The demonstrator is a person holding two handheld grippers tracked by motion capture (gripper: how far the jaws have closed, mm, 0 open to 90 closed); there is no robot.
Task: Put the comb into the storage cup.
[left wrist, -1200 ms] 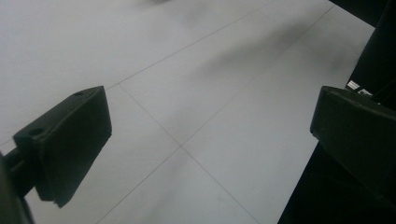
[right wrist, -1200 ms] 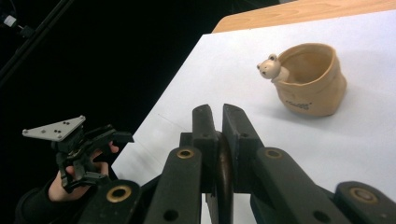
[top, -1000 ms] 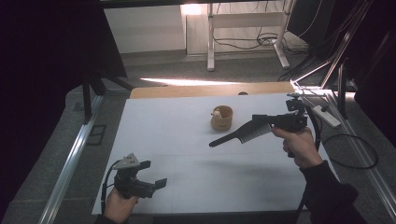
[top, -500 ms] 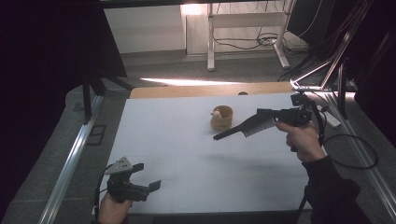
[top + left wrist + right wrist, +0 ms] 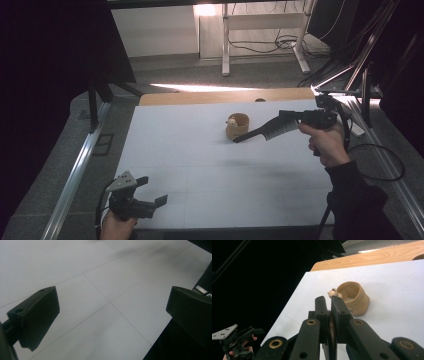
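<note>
White tabletop [image 5: 200, 165] lies under both of your tools. Nearest to you, at the front left corner of the table, your left hand [image 5: 116, 227] holds the left gripper [image 5: 150, 192] low over the surface; its jaws stand spread wide with nothing but bare table between them, as the left gripper view [image 5: 110, 307] shows.

Farther out on the right, your right hand [image 5: 325, 142] holds the right gripper [image 5: 239, 138] raised above the table, its long black jaws angled down to the left. In the right gripper view [image 5: 329, 300] those jaws are pressed close together, and a dark curved strip sits in the narrow slit between them; you cannot tell what it is.

Just past the jaw tips sits the tan cup [image 5: 237, 126], upright on the table near its far middle, with a small pale figure [image 5: 333, 292] at its rim. The tips are just beside the cup; whether they touch it cannot be told. Beyond it runs the wooden edge [image 5: 220, 96] of the table.
</note>
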